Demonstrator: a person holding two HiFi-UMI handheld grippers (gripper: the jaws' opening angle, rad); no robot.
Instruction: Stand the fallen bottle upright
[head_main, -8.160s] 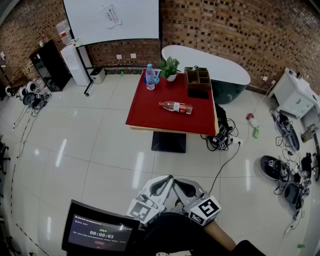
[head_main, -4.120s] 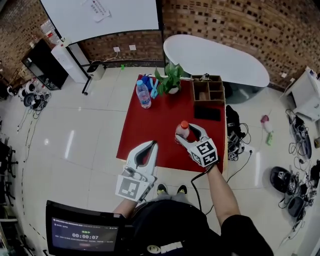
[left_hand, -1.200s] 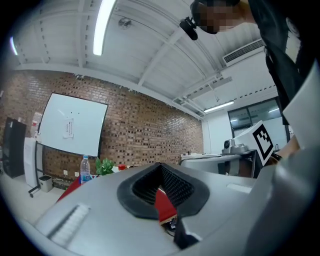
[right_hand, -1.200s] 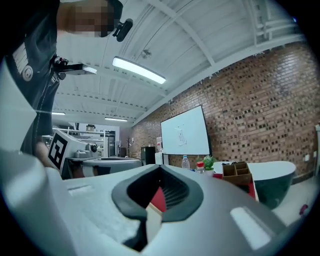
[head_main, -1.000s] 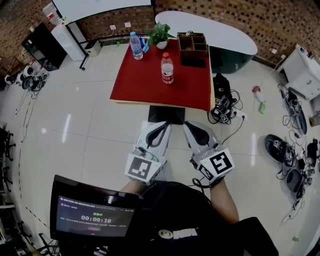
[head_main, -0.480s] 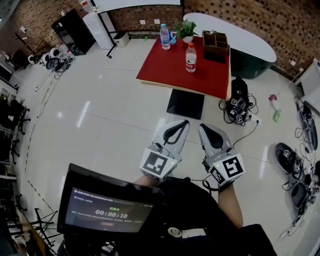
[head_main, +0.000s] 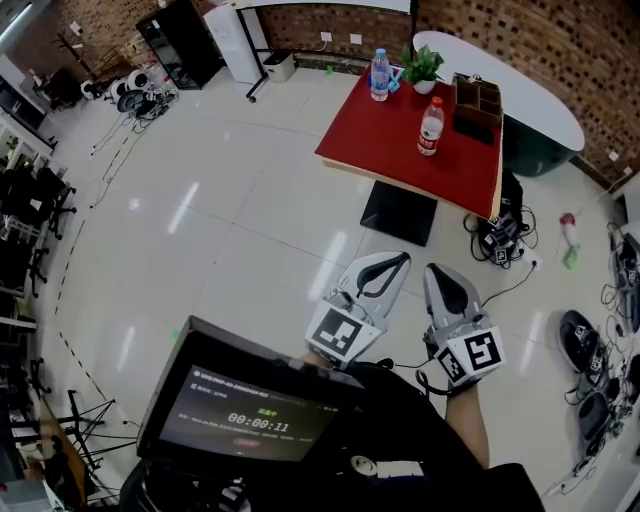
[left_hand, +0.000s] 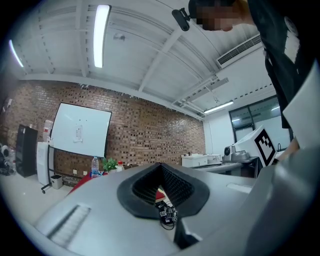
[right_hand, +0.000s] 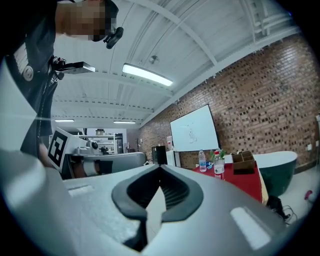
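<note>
The red-capped bottle (head_main: 431, 127) with a red label stands upright on the red table (head_main: 380, 150), far from me; it also shows small in the right gripper view as the bottle (right_hand: 219, 165). My left gripper (head_main: 400, 259) and right gripper (head_main: 433, 270) are held side by side over the tiled floor, well short of the table. Both are shut with nothing between the jaws. In the left gripper view the left gripper (left_hand: 161, 166) hides most of the table.
A second, blue-labelled bottle (head_main: 380, 76), a potted plant (head_main: 421, 68) and a brown wooden organiser (head_main: 476, 102) stand at the table's far end. Cables and a power strip (head_main: 500, 245) lie by the table's right side. A monitor (head_main: 250, 410) sits close below me.
Both grippers have drawn back farther from the table, which now sits smaller and more to the upper right in the head view. The bottle stays upright.
</note>
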